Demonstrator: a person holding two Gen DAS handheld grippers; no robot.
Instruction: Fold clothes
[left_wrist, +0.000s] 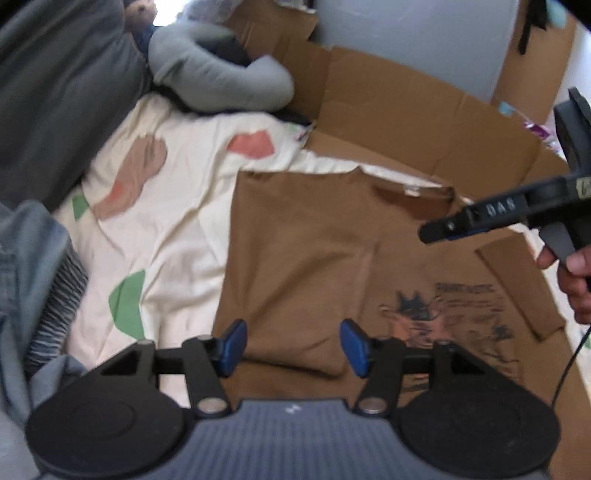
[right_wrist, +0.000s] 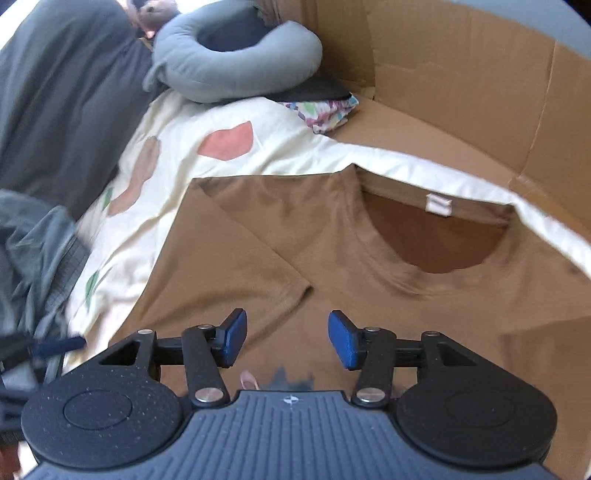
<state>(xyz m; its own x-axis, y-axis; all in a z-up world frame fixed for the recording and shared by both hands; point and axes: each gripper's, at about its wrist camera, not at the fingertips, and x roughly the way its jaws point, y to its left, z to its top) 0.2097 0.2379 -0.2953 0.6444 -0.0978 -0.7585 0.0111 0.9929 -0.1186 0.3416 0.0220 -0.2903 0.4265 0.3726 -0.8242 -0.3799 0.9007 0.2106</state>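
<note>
A brown T-shirt (left_wrist: 306, 266) with a dark printed graphic (left_wrist: 450, 317) lies flat on a cream bedsheet (left_wrist: 177, 206). Its left side and sleeve are folded inward over the body. My left gripper (left_wrist: 293, 345) hovers open over the shirt's folded left part, nothing between its blue pads. In the right wrist view the shirt (right_wrist: 332, 266) shows its neckline and white label (right_wrist: 437, 204). My right gripper (right_wrist: 287, 341) is open above the chest, just below the folded sleeve. The right gripper (left_wrist: 443, 229) also shows in the left wrist view, held by a hand (left_wrist: 576, 273) at the right edge.
A flattened cardboard box (left_wrist: 406, 122) rings the far and right side of the bed. A grey U-shaped pillow (right_wrist: 229, 55) and a dark grey cushion (right_wrist: 62, 99) sit at the back left. Crumpled grey-blue clothes (left_wrist: 33, 280) pile at the left edge. A patterned cloth (right_wrist: 325, 110) lies near the pillow.
</note>
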